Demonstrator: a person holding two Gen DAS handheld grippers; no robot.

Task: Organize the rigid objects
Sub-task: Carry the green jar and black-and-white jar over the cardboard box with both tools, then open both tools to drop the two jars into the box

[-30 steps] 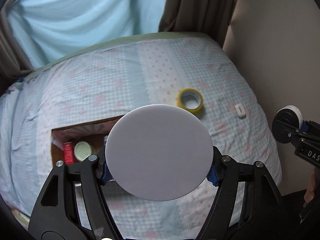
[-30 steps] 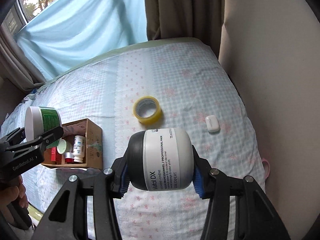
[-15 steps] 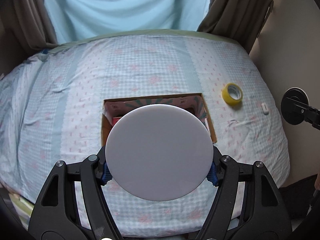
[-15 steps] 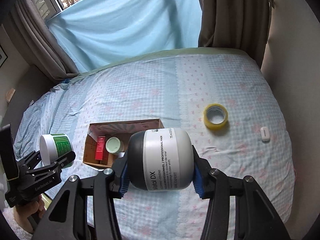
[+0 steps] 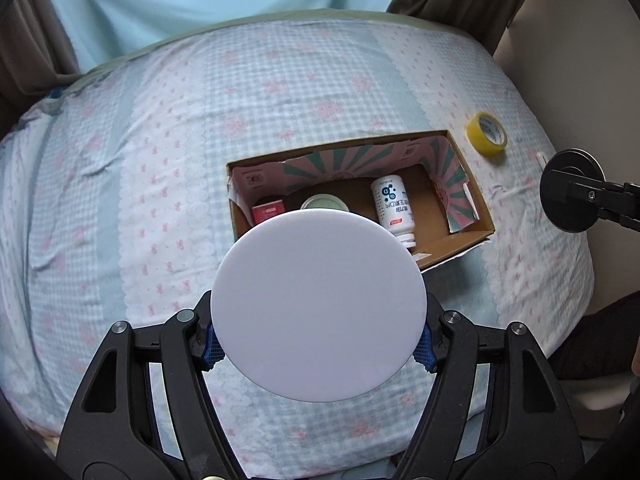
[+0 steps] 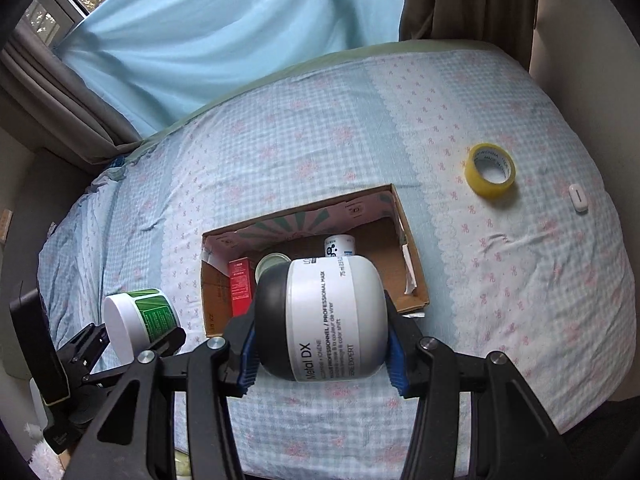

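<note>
Jars in both hands | I am holding the green-label tub [image 6: 138, 322] in the left gripper [image 5: 318, 344], the Metal DX jar [image 6: 326, 322] in the right gripper [image 6: 320, 354] | I am keeping both above the cardboard box [image 5: 460, 240] on the bed [image 5: 140, 160], probably for dropping inside | tape roll [image 6: 491, 170] is lying apart.

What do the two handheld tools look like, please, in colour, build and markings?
Both the left tool and the right tool are matte black plastic, with cut-out linkage arms, silver pivot screws and ribbed blue pads inside the fingers. No cables or sleeves show; the white lettering is unreadable.
</note>
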